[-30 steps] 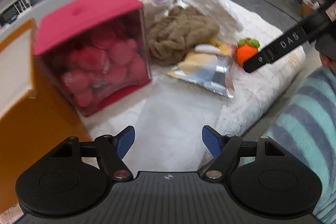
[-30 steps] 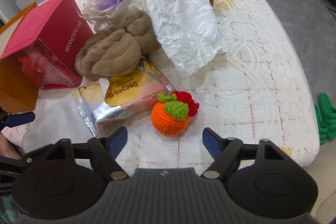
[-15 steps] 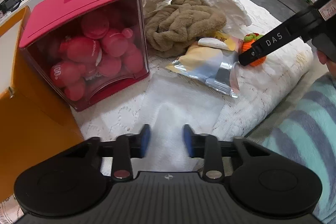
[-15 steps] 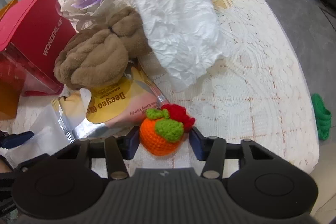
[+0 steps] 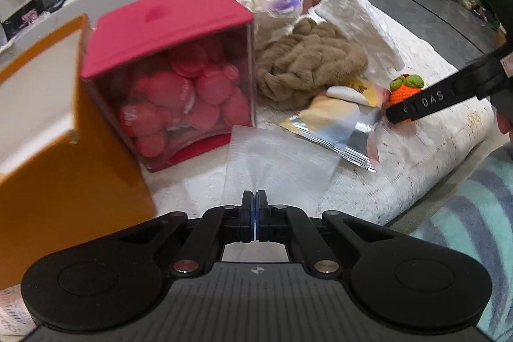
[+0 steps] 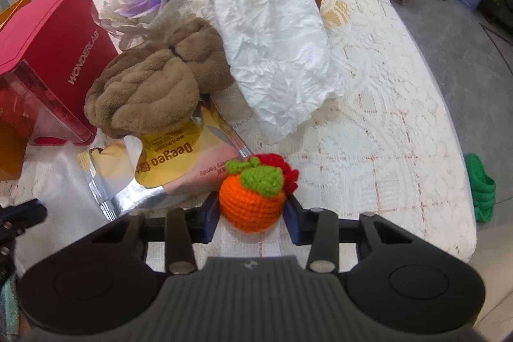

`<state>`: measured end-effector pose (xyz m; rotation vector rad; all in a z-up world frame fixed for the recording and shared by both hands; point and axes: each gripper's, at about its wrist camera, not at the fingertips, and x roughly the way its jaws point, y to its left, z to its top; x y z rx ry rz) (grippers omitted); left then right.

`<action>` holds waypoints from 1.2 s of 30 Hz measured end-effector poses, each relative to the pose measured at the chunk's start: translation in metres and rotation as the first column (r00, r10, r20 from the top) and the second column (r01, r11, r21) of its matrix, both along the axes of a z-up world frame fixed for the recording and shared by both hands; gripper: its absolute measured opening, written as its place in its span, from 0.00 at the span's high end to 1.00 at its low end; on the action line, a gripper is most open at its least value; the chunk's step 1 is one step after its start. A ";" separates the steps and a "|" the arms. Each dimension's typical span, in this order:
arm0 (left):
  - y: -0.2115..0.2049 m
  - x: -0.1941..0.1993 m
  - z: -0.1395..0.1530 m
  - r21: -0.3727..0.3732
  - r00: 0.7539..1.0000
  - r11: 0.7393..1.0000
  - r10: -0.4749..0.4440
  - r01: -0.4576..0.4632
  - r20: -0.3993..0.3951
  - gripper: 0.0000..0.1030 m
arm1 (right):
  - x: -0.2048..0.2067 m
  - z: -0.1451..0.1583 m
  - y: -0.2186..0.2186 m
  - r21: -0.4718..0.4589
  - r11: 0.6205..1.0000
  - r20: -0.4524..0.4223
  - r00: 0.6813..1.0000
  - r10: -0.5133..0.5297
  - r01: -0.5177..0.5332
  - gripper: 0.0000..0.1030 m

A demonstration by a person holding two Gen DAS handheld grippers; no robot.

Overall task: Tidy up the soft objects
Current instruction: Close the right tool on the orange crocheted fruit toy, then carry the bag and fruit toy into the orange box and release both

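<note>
Right wrist: crochet orange (image 6: 252, 203), leaf-side up, btwn jaws.

The round orange fruit toy (image 6: 251, 205) is seen to be crocheted yarn, coarse and matt, with green and red knitted leaves. A thick, fluffy pile is shown by the brown plush fabric bundle (image 6: 150, 95). The white crumpled sheet (image 6: 275, 53) looks like thin, creased paper. A glossy yellow print and a shiny silver foil edge are displayed by the flat snack pouch (image 6: 170, 162). The red cube box (image 5: 170, 76) is given a matt red lid and clear, glossy plastic walls. The bench is covered by a white lace-patterned cloth (image 6: 384, 124), rough in texture. The black claw (image 5: 255, 215) of the left hand appears as matt plastic with small metal pins.
</note>
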<state>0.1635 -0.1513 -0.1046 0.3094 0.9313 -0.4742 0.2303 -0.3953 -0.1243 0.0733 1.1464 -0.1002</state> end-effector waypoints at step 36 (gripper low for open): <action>0.115 -0.044 0.092 -0.204 0.949 0.948 0.278 -0.246 0.149 1.00 | -0.079 0.075 0.145 0.073 0.968 0.213 0.952 0.220 -0.240 0.60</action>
